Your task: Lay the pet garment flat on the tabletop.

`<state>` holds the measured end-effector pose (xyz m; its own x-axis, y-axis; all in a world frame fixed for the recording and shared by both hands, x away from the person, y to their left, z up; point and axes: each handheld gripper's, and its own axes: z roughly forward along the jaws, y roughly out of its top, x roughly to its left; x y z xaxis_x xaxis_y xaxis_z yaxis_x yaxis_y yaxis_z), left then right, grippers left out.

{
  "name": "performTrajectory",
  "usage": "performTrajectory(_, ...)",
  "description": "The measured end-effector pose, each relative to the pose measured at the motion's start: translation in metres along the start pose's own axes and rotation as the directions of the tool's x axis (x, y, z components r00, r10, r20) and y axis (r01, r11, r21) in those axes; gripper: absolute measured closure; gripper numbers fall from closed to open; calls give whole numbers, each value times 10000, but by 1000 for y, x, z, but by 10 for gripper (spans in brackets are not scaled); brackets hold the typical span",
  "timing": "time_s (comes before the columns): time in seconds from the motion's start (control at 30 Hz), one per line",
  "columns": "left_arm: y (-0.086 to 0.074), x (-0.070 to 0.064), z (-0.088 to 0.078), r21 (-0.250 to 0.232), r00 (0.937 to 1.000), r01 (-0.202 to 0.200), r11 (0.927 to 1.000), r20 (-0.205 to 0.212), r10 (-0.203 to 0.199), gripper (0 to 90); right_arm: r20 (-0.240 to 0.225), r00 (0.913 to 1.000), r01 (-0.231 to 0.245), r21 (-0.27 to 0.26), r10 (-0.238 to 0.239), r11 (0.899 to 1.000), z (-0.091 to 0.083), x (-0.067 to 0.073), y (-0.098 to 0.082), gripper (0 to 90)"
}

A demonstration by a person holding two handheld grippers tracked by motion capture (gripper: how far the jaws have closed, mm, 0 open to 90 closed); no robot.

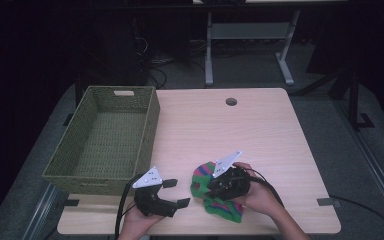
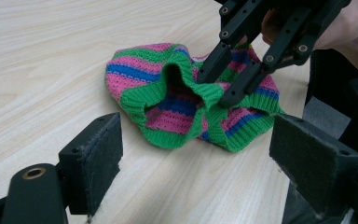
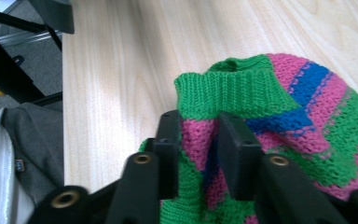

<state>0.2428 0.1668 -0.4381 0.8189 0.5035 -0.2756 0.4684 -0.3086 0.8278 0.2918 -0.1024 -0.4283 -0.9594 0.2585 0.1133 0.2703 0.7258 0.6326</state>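
At the left of the high view a green woven basket with a cut-out handle in its far wall sits on the pale wooden table, partly over the table's left edge; no label or writing can be read on it. Just right of the basket's near corner, the left gripper rests in the person's left hand near the table's front edge, its jaws spread wide and holding nothing, pointed toward the knitted piece; its own view shows the two padded fingers well apart with bare tabletop between them. Further right lies the striped knitted hat, pink, blue and green with a ribbed green cuff, crumpled on the table near the front edge. The right gripper, held in the person's right hand, comes down onto it, and its jaws are pinched on a fold of the green cuff, with knit bunched between the pads. No brand mark, tag or lettering shows on the hat or on either gripper
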Motion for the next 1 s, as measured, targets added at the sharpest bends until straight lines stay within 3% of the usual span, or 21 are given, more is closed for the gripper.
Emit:
performTrajectory(0.23,0,0,-1,-38,10000,40,10000,-24,-40,169,105,9999,-54,-121,55,9999,-5,-2,0,807)
performTrajectory(0.53,0,0,0,-1,10000,50,10000,20,-50,172,-139,9987,-489,-408,484,9980,-16,-7,-2,837)
performTrajectory(0.67,0,1,0,-12,10000,50,10000,13,-50,172,-327,9976,-633,-799,608,9948,-27,-7,-1,837)
performTrajectory(0.87,1,0,2,40,10000,-3,10000,79,3,176,-253,9977,-649,-1057,626,9923,-44,-11,-1,838)
performTrajectory(1.0,4,0,6,22,9994,62,10000,346,-62,196,-500,9958,-836,-1471,770,9856,-56,-15,-3,838)
